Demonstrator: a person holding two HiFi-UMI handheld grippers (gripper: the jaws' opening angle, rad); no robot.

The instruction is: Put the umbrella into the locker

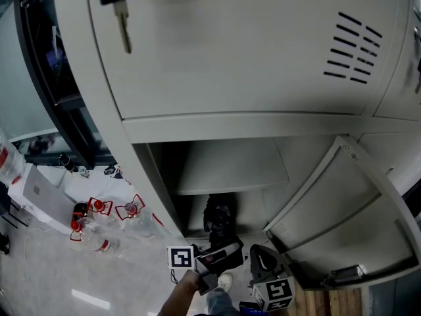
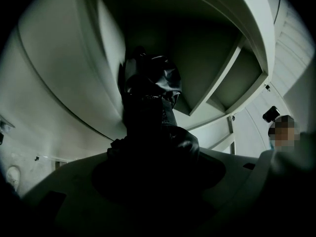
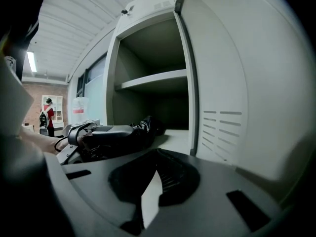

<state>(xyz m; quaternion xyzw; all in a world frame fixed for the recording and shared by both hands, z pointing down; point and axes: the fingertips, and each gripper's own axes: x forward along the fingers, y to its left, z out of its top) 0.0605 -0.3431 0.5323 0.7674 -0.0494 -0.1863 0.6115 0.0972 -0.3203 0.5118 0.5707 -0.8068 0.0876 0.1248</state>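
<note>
Grey locker [image 1: 230, 166] open — left gripper [image 1: 222, 245] fingers grasp a shadow-swallowed umbrella [image 1: 218, 217], right gripper [image 3: 154, 162] fingers clenched, empty.

Black folded umbrella [image 1: 218, 217], fabric wrinkled, near end clamped in my left hand-held gripper [image 1: 221, 247]. Its far end pokes into the open lower compartment, under the shelf [image 1: 233, 166]; can't tell if it rests on the bottom. The locker [image 1: 263, 127] is pale grey metal, with its door [image 1: 342, 209] swung wide to the right.
</note>
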